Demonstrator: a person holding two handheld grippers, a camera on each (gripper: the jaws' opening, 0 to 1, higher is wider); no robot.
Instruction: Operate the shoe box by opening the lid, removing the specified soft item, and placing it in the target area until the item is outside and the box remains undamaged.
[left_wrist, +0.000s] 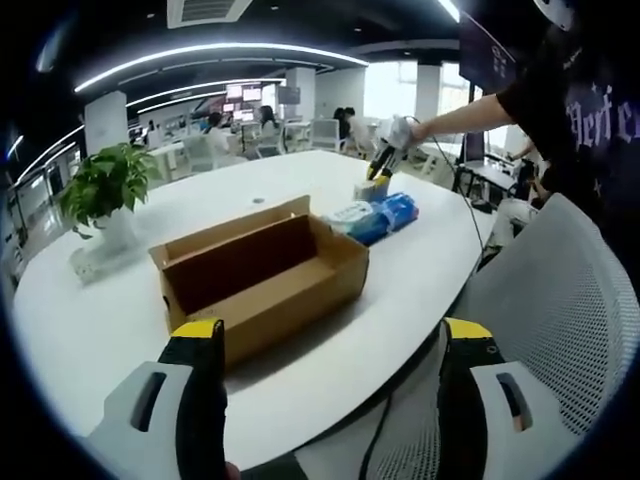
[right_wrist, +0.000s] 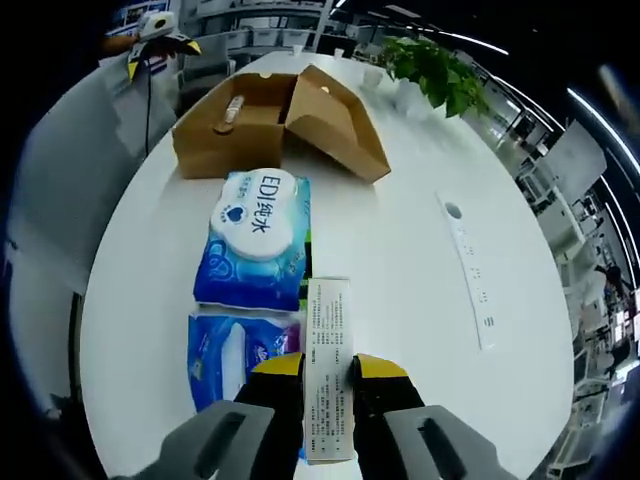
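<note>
We see our right gripper (right_wrist: 328, 372) clamping what looks like a slim white carton (right_wrist: 328, 385), wet-wipe packs (right_wrist: 255, 240) beside the opened shoe box (right_wrist: 275, 122) on the table (right_wrist: 420, 270), left gripper (left_wrist: 330, 335) gaping empty.

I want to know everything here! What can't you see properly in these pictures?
- Small thing inside the cardboard box, right gripper view: too small to name.
- Print on the white carton, right gripper view: too tiny to read.
- Lower blue tissue pack, right gripper view: partly behind the right gripper.
</note>
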